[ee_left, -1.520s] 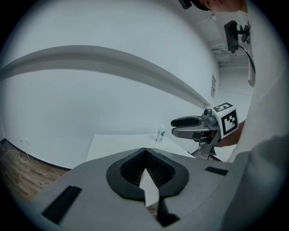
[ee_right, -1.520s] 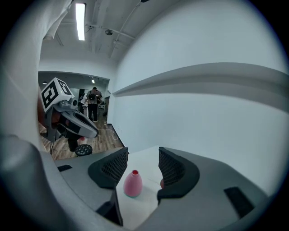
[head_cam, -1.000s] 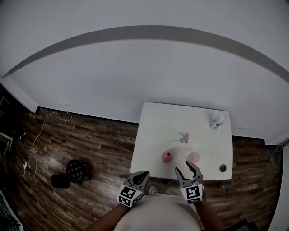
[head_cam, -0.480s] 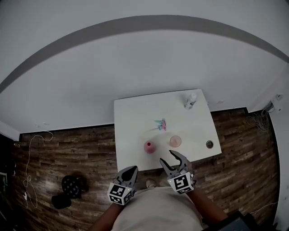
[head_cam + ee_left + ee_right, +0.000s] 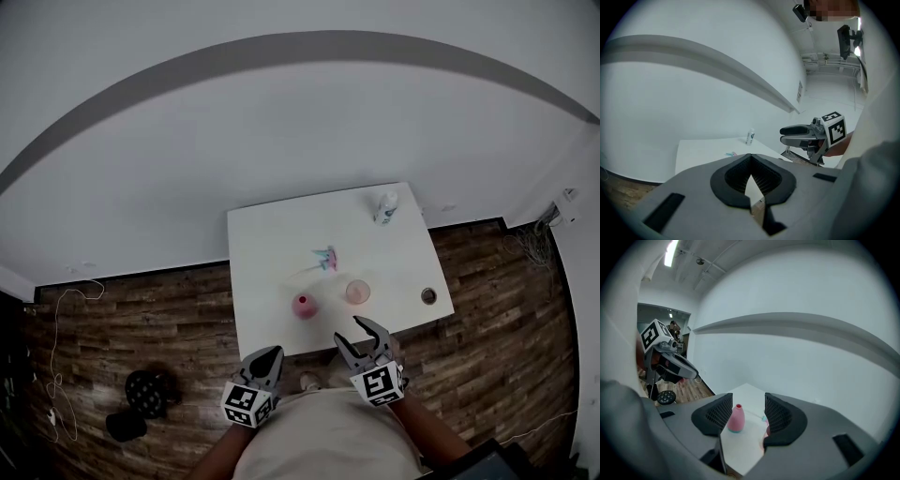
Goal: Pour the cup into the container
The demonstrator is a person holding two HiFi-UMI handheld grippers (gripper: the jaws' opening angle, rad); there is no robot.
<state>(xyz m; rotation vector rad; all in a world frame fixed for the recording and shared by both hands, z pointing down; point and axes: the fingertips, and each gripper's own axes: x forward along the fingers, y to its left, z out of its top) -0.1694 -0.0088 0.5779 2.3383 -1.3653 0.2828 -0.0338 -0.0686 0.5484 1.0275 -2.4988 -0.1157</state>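
Note:
A pink narrow-necked container [image 5: 303, 306] stands on the white table [image 5: 272, 244] near its front edge, with a pale pink cup [image 5: 357, 292] to its right. My right gripper [image 5: 366, 336] hovers open and empty just off the front edge, below the cup. In the right gripper view the container [image 5: 736, 418] shows at a distance between the open jaws of the right gripper [image 5: 747, 411]; the right jaw hides most of the cup [image 5: 767, 431]. My left gripper [image 5: 265, 361] is shut and empty, short of the table. In the left gripper view the left gripper [image 5: 750, 161] is shut.
A white bottle [image 5: 385, 207] stands at the table's far right corner and a small teal-and-pink item [image 5: 326, 258] lies mid-table. A dark round hole or cap [image 5: 428, 296] is near the right edge. A black stool [image 5: 147, 386] stands on the wooden floor to the left.
The head view has swung, so the table now sits nearer the picture's middle. My right gripper has shifted a little along the table's front edge, still open. The left gripper stays shut.

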